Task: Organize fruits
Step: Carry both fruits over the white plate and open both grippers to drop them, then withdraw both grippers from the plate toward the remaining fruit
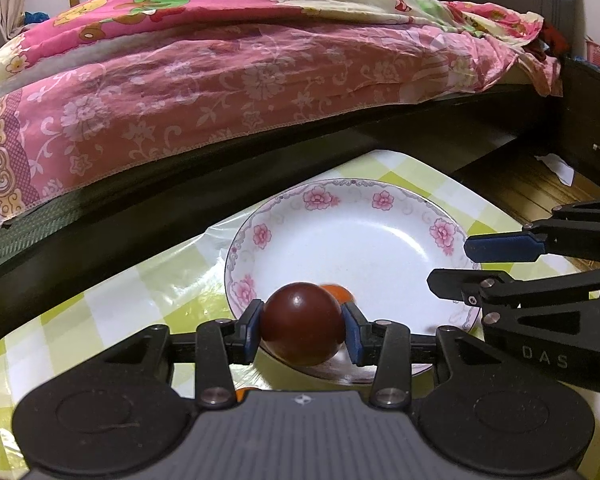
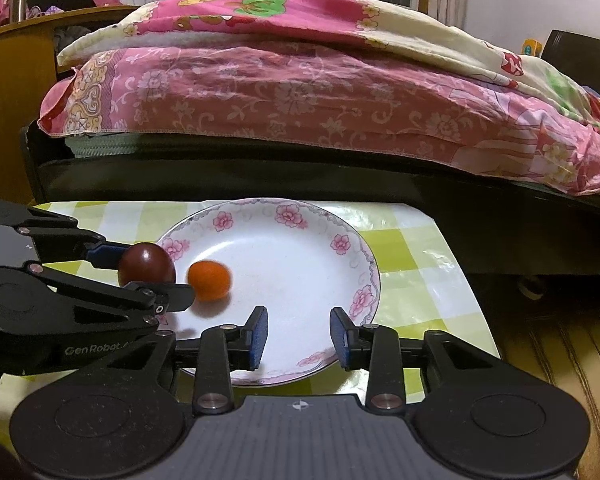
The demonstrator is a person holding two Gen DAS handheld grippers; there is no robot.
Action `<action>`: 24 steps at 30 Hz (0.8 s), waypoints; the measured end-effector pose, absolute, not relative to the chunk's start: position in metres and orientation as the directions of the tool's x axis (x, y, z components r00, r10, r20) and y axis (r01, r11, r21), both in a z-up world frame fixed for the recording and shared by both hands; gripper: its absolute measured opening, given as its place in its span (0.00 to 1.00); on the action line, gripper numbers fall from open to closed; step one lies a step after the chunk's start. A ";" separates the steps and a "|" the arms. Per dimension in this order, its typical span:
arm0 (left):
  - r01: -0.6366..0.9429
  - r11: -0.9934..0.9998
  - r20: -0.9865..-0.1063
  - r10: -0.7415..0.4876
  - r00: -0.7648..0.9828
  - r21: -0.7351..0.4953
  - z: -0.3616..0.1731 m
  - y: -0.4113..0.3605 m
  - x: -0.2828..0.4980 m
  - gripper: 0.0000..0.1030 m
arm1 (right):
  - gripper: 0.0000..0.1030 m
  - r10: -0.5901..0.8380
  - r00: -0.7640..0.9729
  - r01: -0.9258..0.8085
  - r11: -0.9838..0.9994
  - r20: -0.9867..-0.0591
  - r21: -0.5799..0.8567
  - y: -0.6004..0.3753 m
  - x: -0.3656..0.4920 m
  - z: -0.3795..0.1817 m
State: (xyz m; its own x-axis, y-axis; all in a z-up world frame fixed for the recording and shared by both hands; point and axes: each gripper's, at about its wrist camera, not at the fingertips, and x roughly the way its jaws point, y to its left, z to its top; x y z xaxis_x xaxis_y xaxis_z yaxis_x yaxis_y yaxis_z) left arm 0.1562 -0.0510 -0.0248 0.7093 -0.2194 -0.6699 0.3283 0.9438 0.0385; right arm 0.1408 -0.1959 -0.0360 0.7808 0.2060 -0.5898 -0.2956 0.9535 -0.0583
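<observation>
A dark red round fruit (image 1: 302,322) sits between the blue pads of my left gripper (image 1: 303,330), which is shut on it above the near left rim of a white flowered plate (image 1: 380,240). In the right wrist view the same fruit (image 2: 146,266) shows in the left gripper (image 2: 153,273) at the plate's (image 2: 284,256) left edge. A small orange fruit (image 2: 209,280), blurred, lies on the plate just right of it, and peeks out behind the red fruit as the orange fruit (image 1: 340,293). My right gripper (image 2: 299,336) stands open over the plate's near rim with nothing between its fingers; it also shows as the right gripper (image 1: 448,266).
The plate rests on a table with a green-and-white checked cloth (image 2: 412,264). A bed with pink flowered covers (image 2: 300,100) runs right behind the table. Wooden floor (image 2: 560,360) lies to the right. Something orange (image 1: 245,392) shows under the left gripper's body.
</observation>
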 end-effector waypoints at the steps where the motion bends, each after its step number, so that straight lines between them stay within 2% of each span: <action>1: 0.329 0.944 -0.663 -0.221 0.715 0.041 -0.024 -0.051 0.155 0.53 | 0.29 0.206 0.782 -0.295 0.954 -0.588 -0.058 -0.196 0.140 -0.036; 5: 0.337 0.940 -0.647 -0.226 0.728 0.050 -0.016 -0.053 0.154 0.58 | 0.30 0.209 0.784 -0.296 0.954 -0.585 -0.056 -0.196 0.139 -0.035; 24: 0.299 0.950 -0.634 -0.179 0.752 0.087 0.009 -0.014 0.094 0.58 | 0.31 0.238 0.799 -0.315 0.948 -0.552 -0.048 -0.193 0.109 -0.017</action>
